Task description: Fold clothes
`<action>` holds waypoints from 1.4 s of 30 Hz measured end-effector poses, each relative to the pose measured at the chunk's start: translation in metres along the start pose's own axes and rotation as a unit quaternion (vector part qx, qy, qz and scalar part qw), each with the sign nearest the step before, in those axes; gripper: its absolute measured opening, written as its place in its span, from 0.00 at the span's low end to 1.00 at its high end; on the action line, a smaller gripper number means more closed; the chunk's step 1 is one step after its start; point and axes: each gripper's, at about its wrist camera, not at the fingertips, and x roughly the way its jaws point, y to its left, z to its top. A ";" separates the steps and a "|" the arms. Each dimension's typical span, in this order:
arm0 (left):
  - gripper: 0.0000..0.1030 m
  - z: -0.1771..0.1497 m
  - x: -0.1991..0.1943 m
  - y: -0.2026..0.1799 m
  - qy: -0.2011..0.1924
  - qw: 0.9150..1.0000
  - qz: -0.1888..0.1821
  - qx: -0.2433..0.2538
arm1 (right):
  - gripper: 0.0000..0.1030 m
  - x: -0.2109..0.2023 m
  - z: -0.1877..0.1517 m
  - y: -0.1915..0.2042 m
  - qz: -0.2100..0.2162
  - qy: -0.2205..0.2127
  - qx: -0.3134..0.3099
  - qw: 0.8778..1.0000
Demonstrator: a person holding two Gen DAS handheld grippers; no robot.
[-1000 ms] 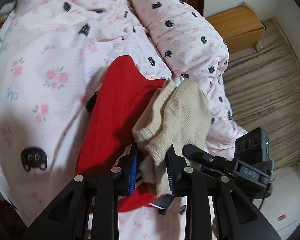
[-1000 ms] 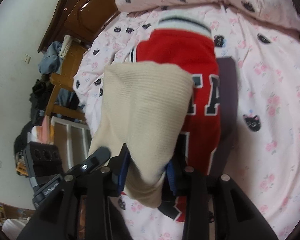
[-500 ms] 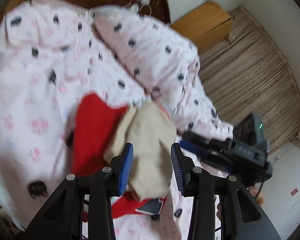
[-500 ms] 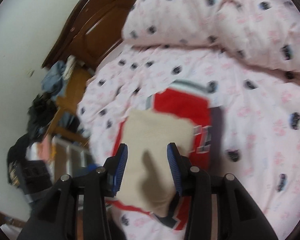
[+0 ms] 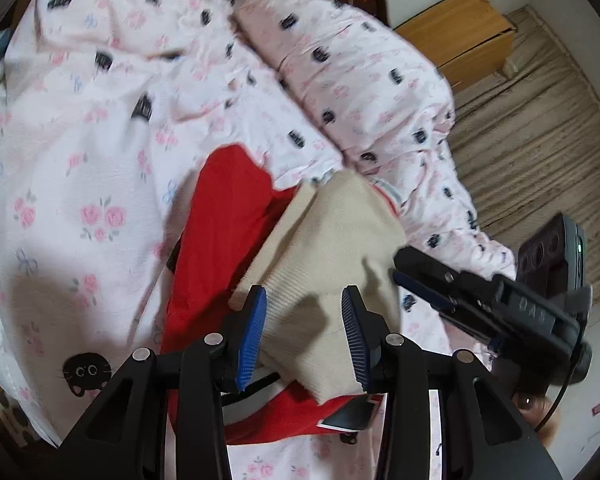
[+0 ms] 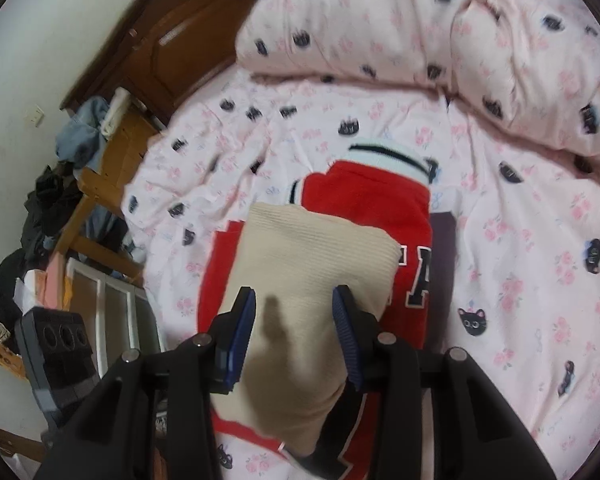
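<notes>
Beige knit garment [image 5: 332, 248] folded atop red jersey [image 5: 220, 220], below both spread, empty tongs: left [image 5: 304, 334], right [image 6: 294, 332].

Folded beige ribbed knit garment [image 6: 312, 280], frame centre, lying flat atop a folded red lettered jersey [image 6: 380, 204]

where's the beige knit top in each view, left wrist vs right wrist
Left wrist: beige knit top lies centre-right, just beyond the open left hand-held gripper.
Right wrist: it lies at centre, running down between the open right hand-held gripper.
Shared landmark: the red jersey beneath it.
</notes>
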 end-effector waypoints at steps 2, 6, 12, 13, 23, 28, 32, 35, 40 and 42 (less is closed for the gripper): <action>0.34 0.001 -0.014 -0.004 -0.018 1.000 -0.004 0.016 | 0.43 -0.011 -0.015 0.005 0.001 -0.008 -0.016 1.000; 0.34 0.007 -0.015 -0.002 -0.012 1.000 -0.007 0.020 | 0.46 -0.034 -0.046 0.016 0.004 -0.024 -0.049 0.999; 0.34 0.003 0.011 0.016 0.043 0.999 0.004 -0.017 | 0.46 -0.016 -0.080 0.020 0.006 0.014 -0.069 0.997; 0.34 0.002 0.015 0.019 0.051 0.998 0.005 -0.024 | 0.46 -0.011 -0.082 0.018 0.000 0.020 -0.065 0.998; 0.34 0.000 0.004 0.011 0.026 1.000 0.003 -0.004 | 0.45 -0.042 -0.108 0.022 -0.050 -0.020 -0.064 0.997; 0.54 -0.006 -0.020 -0.020 -0.024 0.996 0.009 0.086 | 0.81 -0.070 -0.131 0.050 -0.125 -0.075 -0.102 0.984; 0.55 -0.017 -0.046 -0.038 -0.057 0.986 0.032 0.152 | 0.86 -0.078 -0.151 0.064 -0.151 -0.094 -0.104 0.979; 0.55 -0.024 -0.065 -0.048 -0.055 0.979 0.051 0.187 | 0.88 -0.081 -0.163 0.068 -0.163 -0.102 -0.094 0.977; 0.59 -0.047 -0.096 -0.056 -0.057 0.965 0.083 0.243 | 0.90 -0.095 -0.178 0.075 -0.162 -0.128 -0.080 0.975; 0.59 -0.056 -0.108 -0.059 -0.057 0.958 0.094 0.265 | 0.91 -0.101 -0.182 0.078 -0.160 -0.138 -0.076 0.974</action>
